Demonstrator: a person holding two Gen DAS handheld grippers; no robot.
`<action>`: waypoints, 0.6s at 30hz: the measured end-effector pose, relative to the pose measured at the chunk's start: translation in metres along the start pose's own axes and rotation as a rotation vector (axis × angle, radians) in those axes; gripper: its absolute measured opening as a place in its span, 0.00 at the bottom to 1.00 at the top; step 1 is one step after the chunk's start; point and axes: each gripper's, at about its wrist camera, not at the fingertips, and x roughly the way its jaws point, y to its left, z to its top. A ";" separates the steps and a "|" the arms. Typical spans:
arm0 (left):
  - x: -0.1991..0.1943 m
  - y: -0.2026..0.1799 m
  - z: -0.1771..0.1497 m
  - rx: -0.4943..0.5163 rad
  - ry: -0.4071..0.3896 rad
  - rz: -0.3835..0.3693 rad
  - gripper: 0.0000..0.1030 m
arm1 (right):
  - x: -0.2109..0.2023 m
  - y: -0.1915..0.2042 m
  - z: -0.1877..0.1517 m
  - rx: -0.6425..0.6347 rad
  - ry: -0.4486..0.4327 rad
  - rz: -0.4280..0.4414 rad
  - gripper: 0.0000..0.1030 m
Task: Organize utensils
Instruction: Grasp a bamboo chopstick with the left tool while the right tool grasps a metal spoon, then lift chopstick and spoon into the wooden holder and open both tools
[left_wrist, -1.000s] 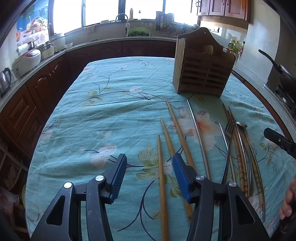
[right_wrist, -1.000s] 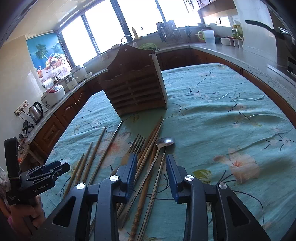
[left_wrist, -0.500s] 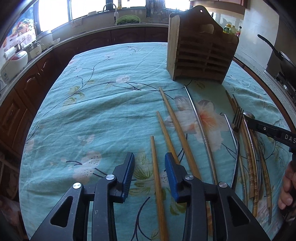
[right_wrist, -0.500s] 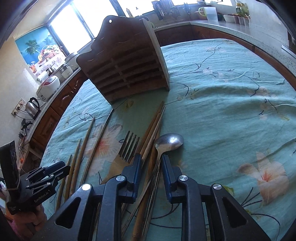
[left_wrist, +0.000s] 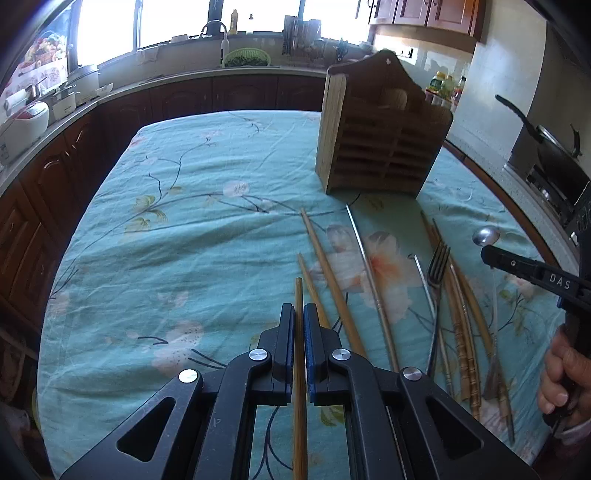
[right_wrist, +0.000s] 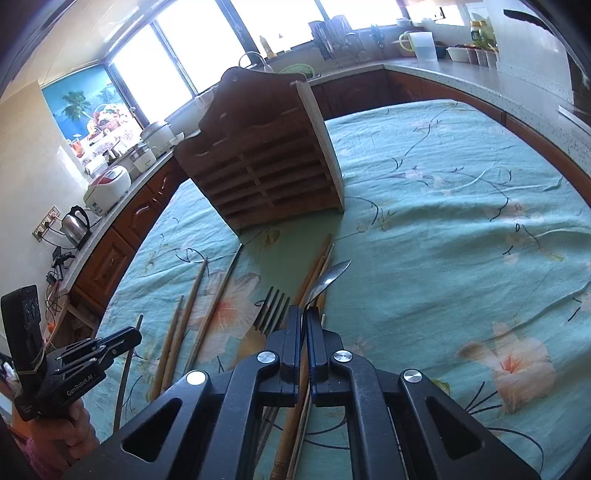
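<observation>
My left gripper (left_wrist: 299, 312) is shut on a bamboo chopstick (left_wrist: 298, 291) that runs between its blue pads. My right gripper (right_wrist: 303, 314) is shut on the handle of a metal spoon (right_wrist: 328, 280), whose bowl is lifted and tilted; the spoon bowl also shows in the left wrist view (left_wrist: 485, 235). A wooden utensil holder (left_wrist: 380, 144) stands upright at the back of the table, also in the right wrist view (right_wrist: 266, 162). More bamboo chopsticks (left_wrist: 332, 273), metal chopsticks (left_wrist: 369, 266), a fork (left_wrist: 437, 266) and carved sticks (left_wrist: 461, 325) lie on the floral cloth.
The table carries a teal floral cloth (left_wrist: 184, 229). Dark cabinets and a counter with a rice cooker (left_wrist: 22, 122) and kettle (right_wrist: 75, 225) ring the table. A pan (left_wrist: 546, 136) sits on a stove at the right.
Both grippers have closed: the left on the bamboo chopstick, the right on the spoon handle. The spoon has tilted up off the cloth.
</observation>
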 end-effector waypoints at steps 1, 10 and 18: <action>-0.007 0.001 0.003 -0.007 -0.017 -0.008 0.03 | -0.005 0.002 0.002 -0.001 -0.010 0.009 0.02; -0.076 0.016 0.017 -0.066 -0.175 -0.078 0.03 | -0.047 0.019 0.026 -0.041 -0.140 0.028 0.02; -0.122 0.028 0.023 -0.095 -0.279 -0.106 0.03 | -0.075 0.029 0.046 -0.085 -0.235 0.017 0.02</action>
